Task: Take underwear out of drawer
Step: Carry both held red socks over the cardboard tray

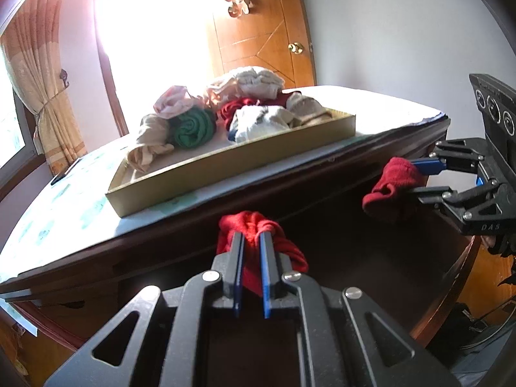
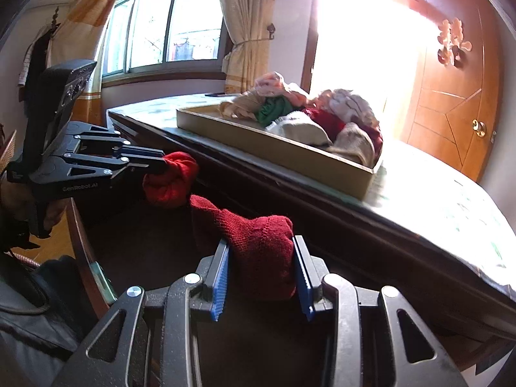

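1. From the left wrist we see a sunlit room with a wooden door (image 1: 267, 32) and a tied curtain (image 1: 48, 103). The dark wooden desk (image 1: 80, 213) has a pale patterned top, and on it sits a shallow tan tray (image 1: 232, 164) heaped with soft rolled garments, among them a green roll (image 1: 193, 127).
2. In the same view the left gripper (image 1: 251, 242) has its blue-padded fingers (image 1: 265, 258) clenched on one bunched end of the red knit underwear (image 1: 251, 225), just below the desk edge over the dark drawer opening (image 1: 354, 258). To the right, the right gripper (image 1: 416, 177) grasps the other red end.
3. From the right wrist we see a window (image 2: 161, 25) and the same tray (image 2: 274, 148) on the desk (image 2: 435, 200).
4. Here the right gripper (image 2: 261, 258) holds a thick ribbed fold of the underwear (image 2: 261, 242) between its ridged blue fingers (image 2: 221, 274), which press it from both sides. The left gripper (image 2: 161, 163), at the left, pinches the brighter red end.
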Demonstrator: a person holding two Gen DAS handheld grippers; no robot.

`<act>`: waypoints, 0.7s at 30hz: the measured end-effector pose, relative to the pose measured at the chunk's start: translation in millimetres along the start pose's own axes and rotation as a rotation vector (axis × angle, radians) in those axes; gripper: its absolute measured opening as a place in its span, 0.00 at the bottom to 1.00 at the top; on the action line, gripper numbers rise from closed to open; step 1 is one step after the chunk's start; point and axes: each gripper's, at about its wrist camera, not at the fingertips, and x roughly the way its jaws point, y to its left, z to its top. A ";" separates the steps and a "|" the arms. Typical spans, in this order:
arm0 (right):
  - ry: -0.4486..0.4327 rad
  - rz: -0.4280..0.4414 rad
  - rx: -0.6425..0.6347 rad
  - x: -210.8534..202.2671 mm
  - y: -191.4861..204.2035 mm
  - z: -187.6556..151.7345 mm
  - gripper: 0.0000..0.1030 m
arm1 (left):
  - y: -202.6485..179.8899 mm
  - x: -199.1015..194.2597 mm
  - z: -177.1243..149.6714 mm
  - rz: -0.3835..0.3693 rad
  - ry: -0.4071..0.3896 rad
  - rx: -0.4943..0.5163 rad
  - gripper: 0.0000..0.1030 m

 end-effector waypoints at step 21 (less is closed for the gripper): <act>-0.114 0.035 -0.042 -3.5 9.1 89.4 0.38 | 25.2 -42.5 60.3 0.083 -0.141 0.046 0.06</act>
